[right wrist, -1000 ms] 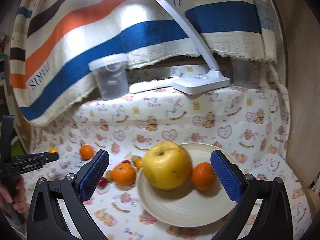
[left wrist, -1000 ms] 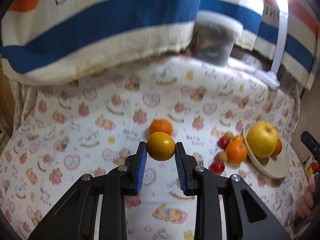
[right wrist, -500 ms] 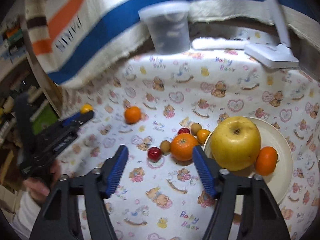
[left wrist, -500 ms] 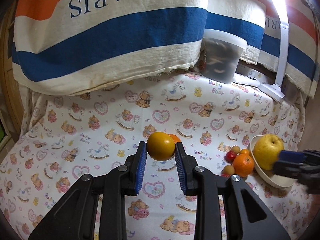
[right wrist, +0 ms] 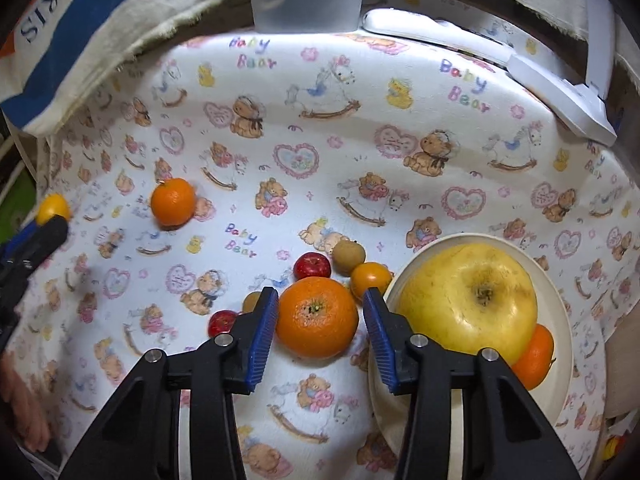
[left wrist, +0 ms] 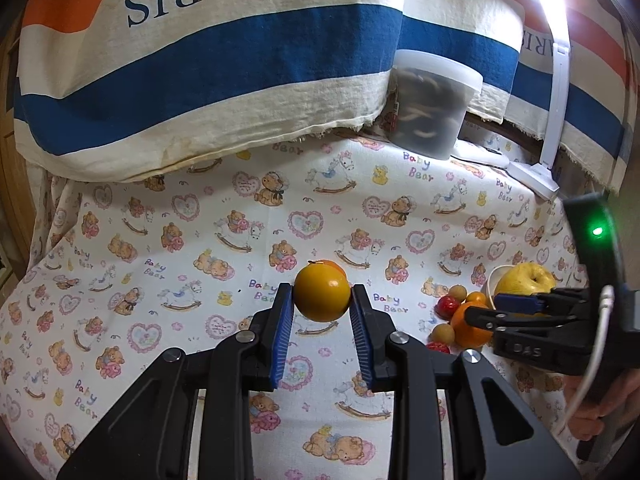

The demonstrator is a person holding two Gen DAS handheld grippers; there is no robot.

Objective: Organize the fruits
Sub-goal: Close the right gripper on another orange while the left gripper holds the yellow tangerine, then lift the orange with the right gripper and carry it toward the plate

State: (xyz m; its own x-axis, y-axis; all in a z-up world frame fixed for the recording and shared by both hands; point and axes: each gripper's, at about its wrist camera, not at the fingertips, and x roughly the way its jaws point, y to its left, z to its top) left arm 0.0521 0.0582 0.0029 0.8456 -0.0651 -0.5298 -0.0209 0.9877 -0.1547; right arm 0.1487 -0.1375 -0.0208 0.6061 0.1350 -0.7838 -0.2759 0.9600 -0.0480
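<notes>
My left gripper [left wrist: 322, 304] is clamped on a yellow-orange fruit [left wrist: 322, 297], its blue pads pressed against both sides, holding it clear above the teddy-bear cloth [left wrist: 192, 240]. Directly behind that fruit, the top of a tangerine [left wrist: 333, 265] peeks out on the cloth.

My right gripper [right wrist: 319, 316] stands spread around a big orange [right wrist: 317, 323] that sits on the cloth; the left pad looks to be just at its skin, the right pad has a small gap, so it straddles rather than grips. Close around that orange lie a red cherry-like fruit [right wrist: 312, 265], a brown kiwi-coloured fruit [right wrist: 349, 256], a small orange kumquat-like fruit [right wrist: 371, 279], a second red fruit [right wrist: 222, 321] and another brown one mostly hidden behind the left finger. Just to the right is the cream plate [right wrist: 558, 300], with a large yellow apple [right wrist: 468, 304] on it and a small tangerine [right wrist: 534, 356] tucked against the apple's right side. Farther off to the left, the lone tangerine [right wrist: 173, 201] rests well apart from the cluster. At the back stand a plastic tub [left wrist: 434, 110] and a white desk lamp [left wrist: 554, 120] in front of the striped towel [left wrist: 200, 68].
</notes>
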